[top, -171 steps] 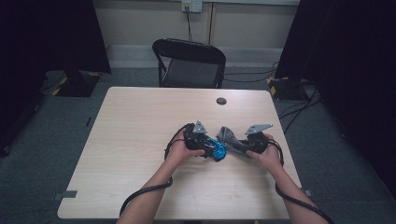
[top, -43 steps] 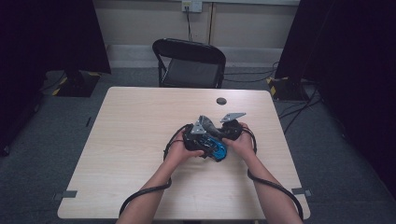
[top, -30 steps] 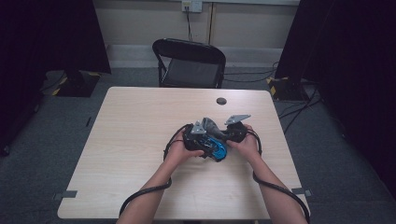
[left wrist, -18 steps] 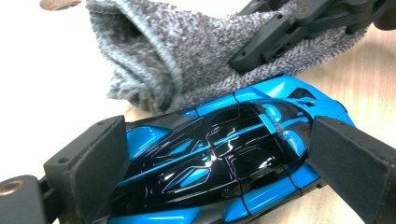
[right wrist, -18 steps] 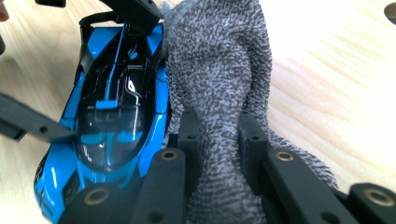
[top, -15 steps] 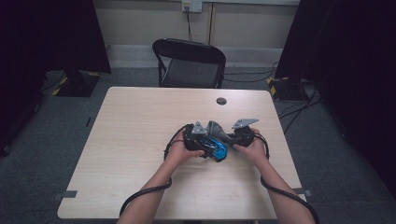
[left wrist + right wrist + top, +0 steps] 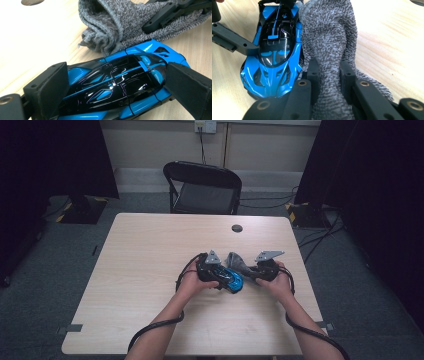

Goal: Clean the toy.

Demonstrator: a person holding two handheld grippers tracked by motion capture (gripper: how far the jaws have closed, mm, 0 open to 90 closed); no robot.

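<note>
A glossy blue and black toy car [image 7: 120,85] rests on the wooden table [image 7: 150,250], just right of centre. My left gripper [image 7: 119,86] is shut on it, one pad at each end of the body. In the high view the car [image 7: 233,281] sits between both hands, with the left gripper [image 7: 226,278] on it. My right gripper [image 7: 329,72] is shut on a bunched grey knitted cloth [image 7: 329,37], which lies against the car's [image 7: 277,50] side. The cloth [image 7: 238,262] and right gripper [image 7: 250,270] sit just right of the car. The cloth [image 7: 117,22] lies crumpled behind the car.
A round dark grommet hole [image 7: 237,228] sits near the table's far edge. A black folding chair [image 7: 202,187] stands behind the table. Cables trail from both grippers toward the near edge. Bare tabletop spreads to the left and front.
My right gripper, with the cloth in it, has slid from over the car off to the right. The left gripper and the car have stayed put.
</note>
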